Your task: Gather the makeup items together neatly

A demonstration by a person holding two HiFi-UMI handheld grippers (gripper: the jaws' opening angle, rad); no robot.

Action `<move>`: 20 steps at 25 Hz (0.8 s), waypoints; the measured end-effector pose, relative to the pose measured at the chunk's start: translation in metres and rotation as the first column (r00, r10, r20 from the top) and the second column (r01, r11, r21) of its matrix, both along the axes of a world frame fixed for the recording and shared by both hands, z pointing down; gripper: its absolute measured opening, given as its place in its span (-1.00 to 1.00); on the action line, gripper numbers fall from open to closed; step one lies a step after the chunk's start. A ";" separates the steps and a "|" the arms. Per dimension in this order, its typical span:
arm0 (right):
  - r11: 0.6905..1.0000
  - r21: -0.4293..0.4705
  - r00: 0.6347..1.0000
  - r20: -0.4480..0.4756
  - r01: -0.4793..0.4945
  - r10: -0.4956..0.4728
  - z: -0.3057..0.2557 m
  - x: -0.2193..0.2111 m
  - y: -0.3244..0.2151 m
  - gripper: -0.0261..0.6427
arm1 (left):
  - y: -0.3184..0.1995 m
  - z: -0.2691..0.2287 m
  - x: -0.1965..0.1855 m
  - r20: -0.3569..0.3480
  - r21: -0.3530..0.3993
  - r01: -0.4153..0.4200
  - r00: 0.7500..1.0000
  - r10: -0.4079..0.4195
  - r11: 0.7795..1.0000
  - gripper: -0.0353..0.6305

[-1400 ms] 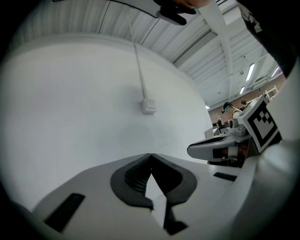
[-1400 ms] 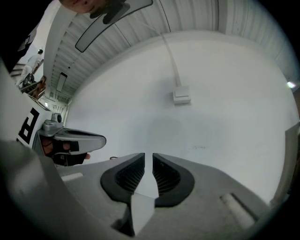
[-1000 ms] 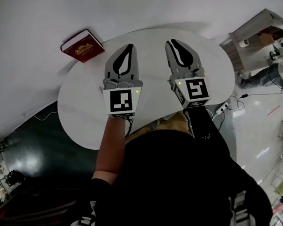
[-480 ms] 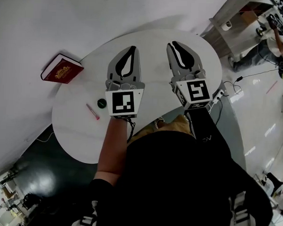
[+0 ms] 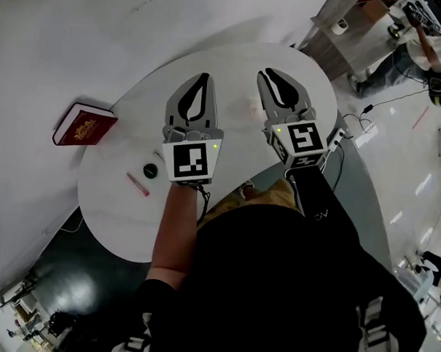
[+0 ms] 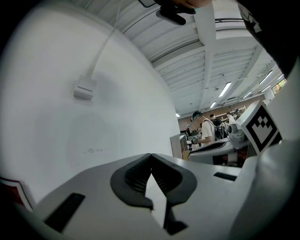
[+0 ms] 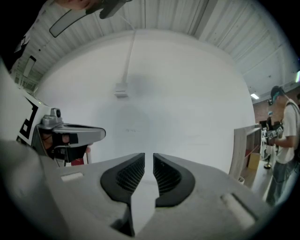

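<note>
Leftmost, a red book (image 5: 84,125) lay well left of the left claw (image 5: 202,75), about level with its marker cube, at the edge of the white round tabletop (image 5: 233,59). Nearer that claw lay a thin pink stick (image 5: 138,184), its long axis slanting from upper left to lower right in the head view, its lower end toward the person. A small dark round pot (image 5: 150,171) sat just beside the stick, between it and the cube. The left claw was closed, its tips meeting on nothing. The right claw (image 5: 272,70) stood over the tabletop's far part with a narrow gap between its pads, also empty. A second earlier neither stick nor pot showed, and the book lay up beside the left claw's tips; both claws' openings looked unchanged.
</note>
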State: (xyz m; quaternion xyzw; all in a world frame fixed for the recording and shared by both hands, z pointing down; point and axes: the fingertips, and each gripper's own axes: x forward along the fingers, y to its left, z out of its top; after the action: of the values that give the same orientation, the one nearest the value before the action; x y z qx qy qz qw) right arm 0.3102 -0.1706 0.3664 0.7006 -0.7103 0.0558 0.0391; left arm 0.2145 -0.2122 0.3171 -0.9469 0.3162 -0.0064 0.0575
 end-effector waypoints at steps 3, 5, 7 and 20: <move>0.997 -0.078 0.998 0.061 0.004 0.001 0.032 0.002 -0.005 -0.76 | -0.001 0.002 0.001 0.022 0.016 0.000 1.000 0.000 1.000 -0.87; 0.989 -0.146 0.996 0.088 -0.004 0.017 0.061 0.004 -0.007 -0.68 | -0.003 0.004 0.001 0.031 0.018 0.001 1.000 -0.002 1.000 -0.87; 0.975 -0.221 0.992 0.117 -0.017 0.044 0.092 0.007 -0.008 -0.59 | -0.005 0.005 -0.001 0.035 0.014 0.009 0.999 -0.010 1.000 -0.87; 0.802 -0.597 0.967 0.186 -0.029 0.174 0.243 0.012 0.017 -0.46 | -0.025 0.022 -0.018 0.059 -0.017 0.076 0.995 -0.075 0.997 -0.87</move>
State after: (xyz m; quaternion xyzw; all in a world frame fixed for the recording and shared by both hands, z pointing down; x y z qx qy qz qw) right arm 0.3222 -0.1541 0.6098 0.6795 -0.6186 0.3566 0.1684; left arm 0.1964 -0.2374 0.3388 -0.9342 0.3499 -0.0391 0.0575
